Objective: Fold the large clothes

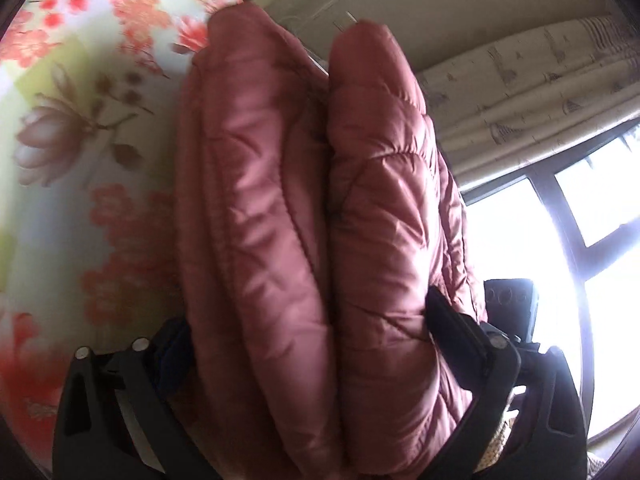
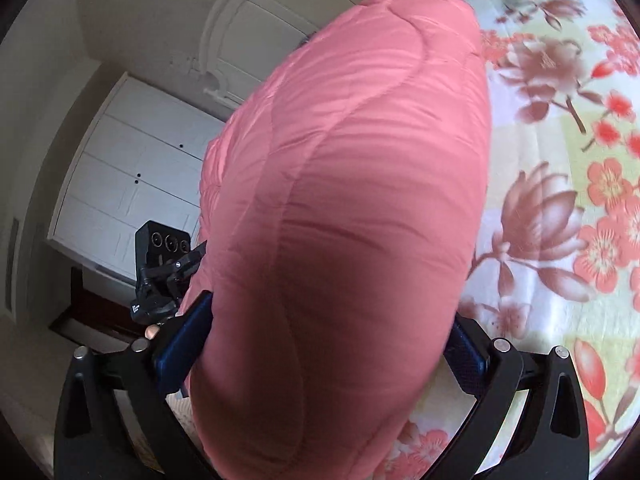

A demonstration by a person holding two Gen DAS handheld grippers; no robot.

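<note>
The pink quilted jacket (image 1: 304, 216) is bunched in thick folds above the flowered bed (image 1: 80, 128), caught between the fingers of both tools. In the left wrist view two padded rolls press together and fill the left hand-held gripper (image 1: 312, 344), whose wide-set fingers hold the bundle; its left finger (image 1: 172, 344) is partly covered by cloth. In the right wrist view one smooth fold of the jacket (image 2: 344, 208) swells over the right hand-held gripper (image 2: 328, 344), wide apart with both blue pads (image 2: 184, 340) against the fabric. The jacket hides most of what lies ahead in both views. The bed (image 2: 560, 200) lies open beside it. A curtain (image 1: 532, 100) and bright window (image 1: 532, 232) stand beyond; white cupboard doors (image 2: 132, 168) lie behind the other gripper's camera (image 2: 160, 264).
</note>
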